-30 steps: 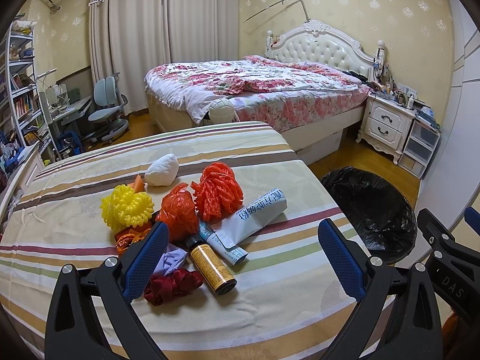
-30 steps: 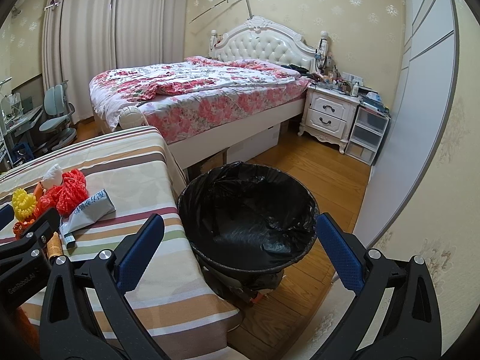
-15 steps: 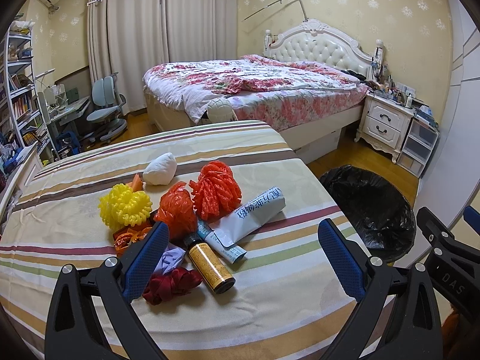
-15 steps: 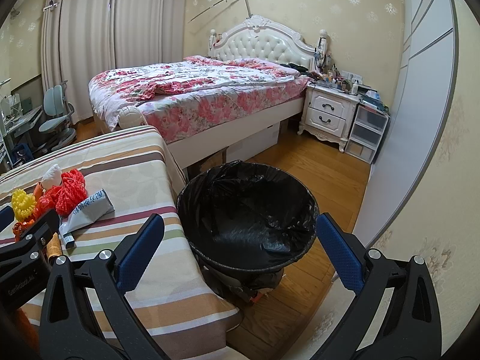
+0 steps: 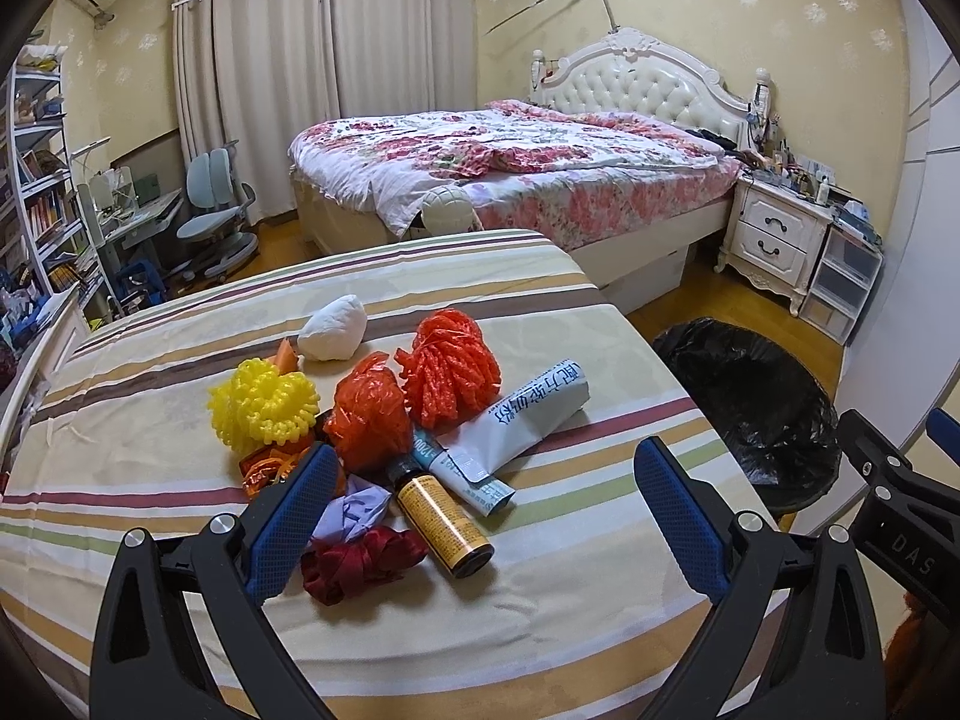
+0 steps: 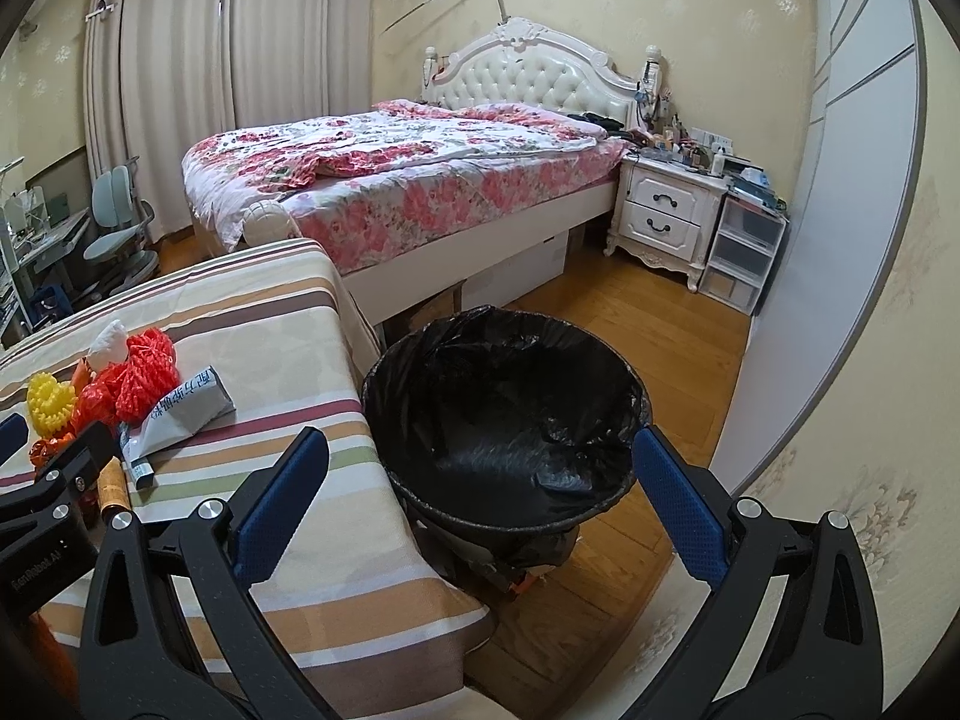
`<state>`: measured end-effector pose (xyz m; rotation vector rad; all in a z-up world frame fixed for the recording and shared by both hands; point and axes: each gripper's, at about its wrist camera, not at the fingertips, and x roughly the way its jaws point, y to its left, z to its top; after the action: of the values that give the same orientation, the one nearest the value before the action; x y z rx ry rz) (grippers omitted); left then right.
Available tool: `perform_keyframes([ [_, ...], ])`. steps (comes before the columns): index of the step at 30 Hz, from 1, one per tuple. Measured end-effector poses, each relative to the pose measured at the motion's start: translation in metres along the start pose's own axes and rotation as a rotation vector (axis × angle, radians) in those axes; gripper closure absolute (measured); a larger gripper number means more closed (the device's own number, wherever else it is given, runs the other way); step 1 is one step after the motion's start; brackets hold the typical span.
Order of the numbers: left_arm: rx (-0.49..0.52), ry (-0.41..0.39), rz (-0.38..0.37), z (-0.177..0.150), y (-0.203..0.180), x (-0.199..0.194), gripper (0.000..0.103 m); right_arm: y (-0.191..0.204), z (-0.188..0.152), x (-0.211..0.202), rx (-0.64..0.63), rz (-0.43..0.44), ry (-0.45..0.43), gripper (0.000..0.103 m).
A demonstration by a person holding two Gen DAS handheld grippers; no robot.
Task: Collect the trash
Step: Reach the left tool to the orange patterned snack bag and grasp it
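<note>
Evidently nothing is picked yet: the left gripper [image 5: 483,507] hangs spread wide above the trash pile [image 5: 384,420] on the striped table [image 5: 570,618], while the right gripper [image 6: 480,501], equally spread and empty, faces the black-lined bin [image 6: 504,414] beside it, ready for drops.

trash pile [image 5: 384,438]: crumpled bags, nets, bottle, clustered on striped counter [image 5: 180,468] | bin [image 6: 504,414]: black-lined, upright on floor, beside counter
</note>
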<state>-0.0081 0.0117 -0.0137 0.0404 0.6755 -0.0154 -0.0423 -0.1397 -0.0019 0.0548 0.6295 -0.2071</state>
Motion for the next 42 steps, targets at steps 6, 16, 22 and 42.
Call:
perform_keyframes([
  [6, -0.006, 0.009, 0.044, -0.002, 0.023, -0.005, 0.007, 0.014, 0.002, 0.002, -0.006, 0.034, 0.021, 0.018],
  [16, -0.085, 0.053, 0.124, -0.011, 0.088, -0.009, 0.007, 0.054, -0.001, 0.000, -0.051, 0.134, 0.064, 0.027],
  [22, -0.105, 0.069, 0.140, -0.022, 0.108, -0.012, 0.007, 0.071, -0.004, -0.004, -0.083, 0.164, 0.073, 0.027],
  [42, -0.075, 0.085, 0.178, -0.021, 0.106, 0.011, 0.007, 0.081, -0.012, 0.007, -0.106, 0.210, 0.104, 0.027],
])
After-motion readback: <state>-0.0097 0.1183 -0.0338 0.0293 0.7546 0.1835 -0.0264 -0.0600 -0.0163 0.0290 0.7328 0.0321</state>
